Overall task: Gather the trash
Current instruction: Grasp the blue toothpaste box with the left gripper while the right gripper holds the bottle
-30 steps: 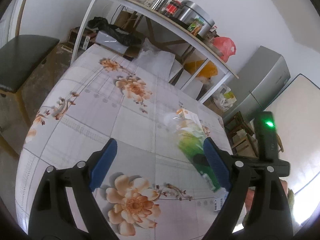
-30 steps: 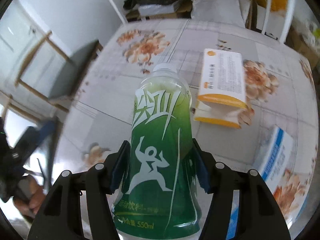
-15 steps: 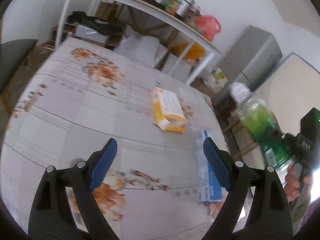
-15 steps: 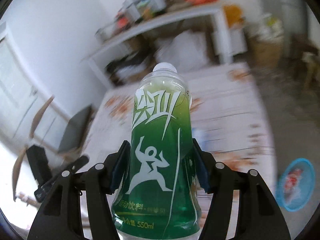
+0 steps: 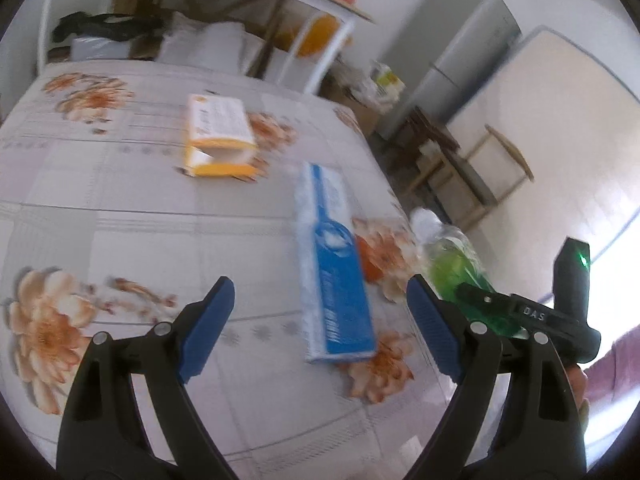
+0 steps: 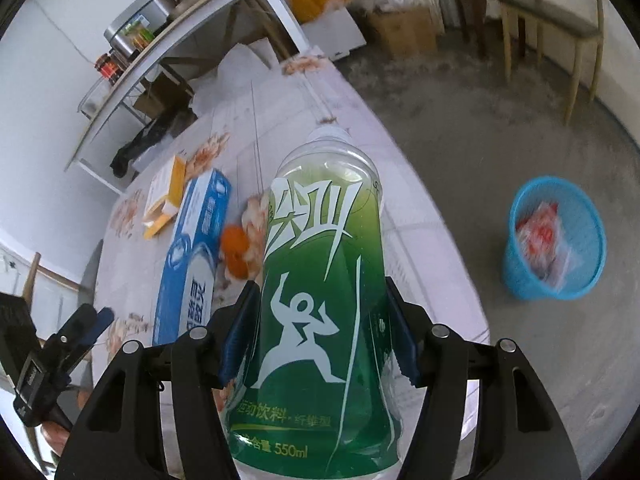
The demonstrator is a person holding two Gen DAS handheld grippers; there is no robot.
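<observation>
While my right gripper (image 6: 320,340) clamps the green bottle (image 6: 320,280) between both pads, I hold it over the table's (image 5: 120,200) right edge, the blue bin (image 6: 554,240) on the floor beyond. My left gripper (image 5: 320,328) hangs with jaws apart and empty over the blue box (image 5: 334,272) near that edge; the yellow box (image 5: 218,140) lies farther in.
</observation>
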